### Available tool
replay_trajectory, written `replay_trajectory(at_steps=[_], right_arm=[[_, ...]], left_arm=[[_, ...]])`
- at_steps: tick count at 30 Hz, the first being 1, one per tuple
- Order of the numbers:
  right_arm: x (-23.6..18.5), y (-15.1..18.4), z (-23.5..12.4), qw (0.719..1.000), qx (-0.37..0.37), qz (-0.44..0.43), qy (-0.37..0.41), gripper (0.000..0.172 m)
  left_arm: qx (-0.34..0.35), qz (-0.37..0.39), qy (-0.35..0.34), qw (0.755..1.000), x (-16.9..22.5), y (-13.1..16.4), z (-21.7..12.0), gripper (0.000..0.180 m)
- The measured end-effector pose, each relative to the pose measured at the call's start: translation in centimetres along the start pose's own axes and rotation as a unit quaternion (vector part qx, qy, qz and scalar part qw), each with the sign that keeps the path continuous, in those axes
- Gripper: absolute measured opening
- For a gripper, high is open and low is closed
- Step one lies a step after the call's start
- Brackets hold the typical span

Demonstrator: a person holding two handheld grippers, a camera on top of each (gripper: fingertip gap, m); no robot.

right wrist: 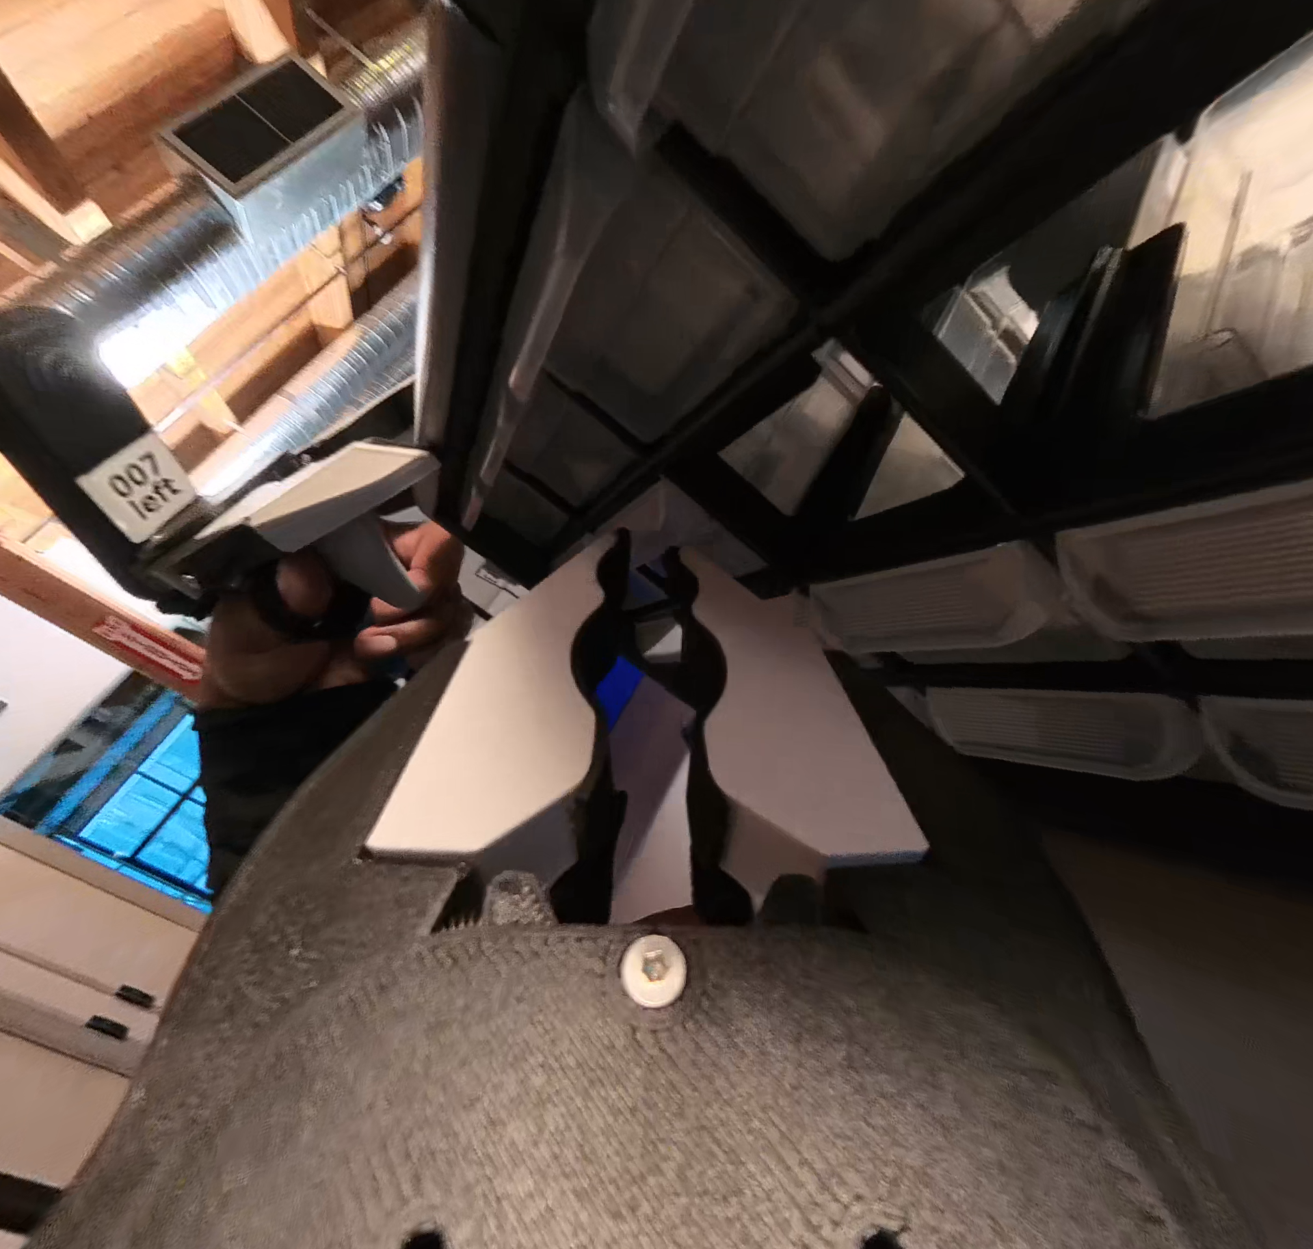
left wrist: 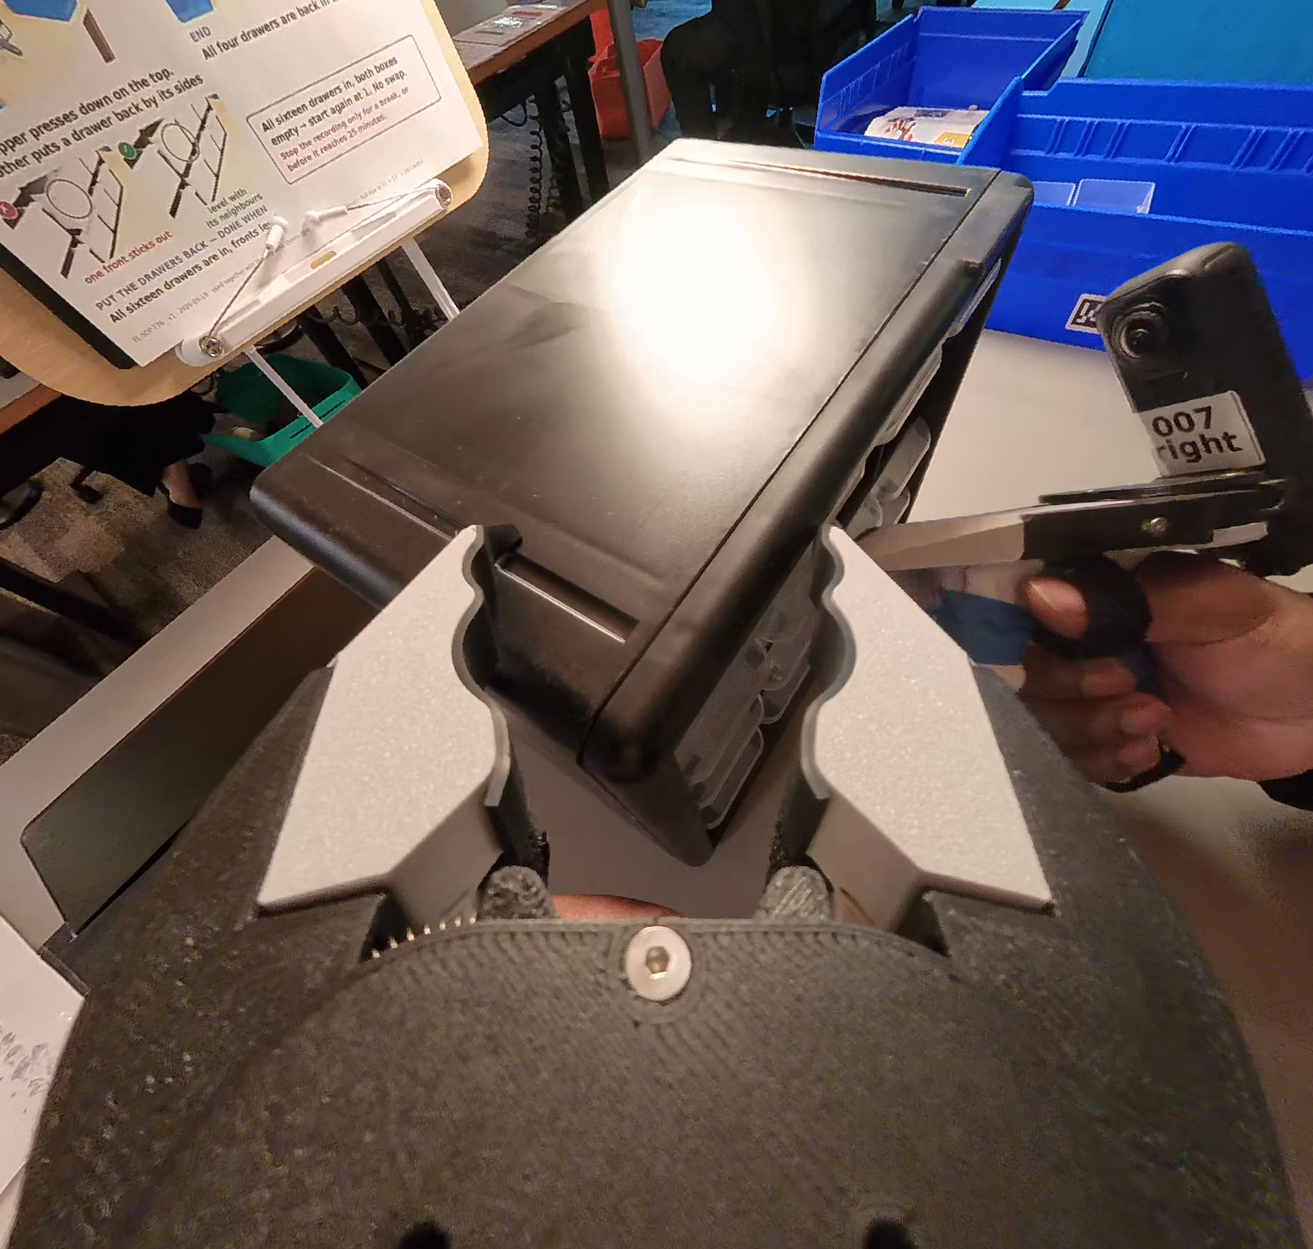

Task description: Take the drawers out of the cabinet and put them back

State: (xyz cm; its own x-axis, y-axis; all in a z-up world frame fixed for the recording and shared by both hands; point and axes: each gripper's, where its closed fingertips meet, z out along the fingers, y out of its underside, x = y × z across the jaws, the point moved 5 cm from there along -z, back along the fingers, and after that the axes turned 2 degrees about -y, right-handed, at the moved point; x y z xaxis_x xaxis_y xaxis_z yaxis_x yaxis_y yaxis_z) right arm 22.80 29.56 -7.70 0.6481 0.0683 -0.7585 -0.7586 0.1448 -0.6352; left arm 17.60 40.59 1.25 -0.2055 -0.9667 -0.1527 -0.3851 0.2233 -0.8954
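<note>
We log one black cabinet (left wrist: pixel 710 377), steadied by our wide-open left gripper (left wrist: pixel 650 618) straddling its top corner, right gripper (right wrist: pixel 646 576) jaws nearly closed at a clear drawer (right wrist: pixel 682 526), grip unconfirmed.

Left hand-held gripper (left wrist: pixel 654 576) spread wide (right (right wrist: pixel 650 561) narrowed).

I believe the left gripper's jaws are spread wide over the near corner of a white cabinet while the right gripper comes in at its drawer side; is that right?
Not quite: the cabinet is black, not white, as the left wrist view shows. The rest holds: the left gripper has its jaws spread wide over the near corner, and the right gripper comes in at the drawer side.
</note>
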Motion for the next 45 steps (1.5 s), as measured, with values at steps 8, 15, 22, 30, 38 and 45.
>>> replay_trajectory(at_steps=[8,15,22,30,38,45], right_arm=[[-2.0,1.9,-3.0,0.999,0.016,0.009,-0.026,0.007],[-4.7,4.0,-7.4,0.998,0.014,0.015,-0.052,0.006],[-6.7,4.7,-11.8,0.996,0.024,0.044,-0.079,0.004],[-4.5,6.0,-17.3,0.995,0.037,0.095,0.001,0.003],[-2.3,12.2,-21.3,0.971,-0.164,0.093,0.146,0.040],[-5.0,9.2,-22.3,0.951,-0.198,-0.210,0.108,0.040]], left_arm=[[-0.002,0.003,-0.001,1.000,0.0,0.0,0.0,0.089],[-0.003,0.004,-0.001,1.000,0.0,0.0,0.0,0.090],[-0.005,0.004,-0.003,1.000,0.0,0.0,0.0,0.090],[-0.007,0.005,-0.004,1.000,0.1,-0.1,0.0,0.090],[-0.010,0.008,-0.007,1.000,0.1,-0.1,0.1,0.089],[-0.013,0.011,-0.011,1.000,0.1,-0.1,0.1,0.091]])
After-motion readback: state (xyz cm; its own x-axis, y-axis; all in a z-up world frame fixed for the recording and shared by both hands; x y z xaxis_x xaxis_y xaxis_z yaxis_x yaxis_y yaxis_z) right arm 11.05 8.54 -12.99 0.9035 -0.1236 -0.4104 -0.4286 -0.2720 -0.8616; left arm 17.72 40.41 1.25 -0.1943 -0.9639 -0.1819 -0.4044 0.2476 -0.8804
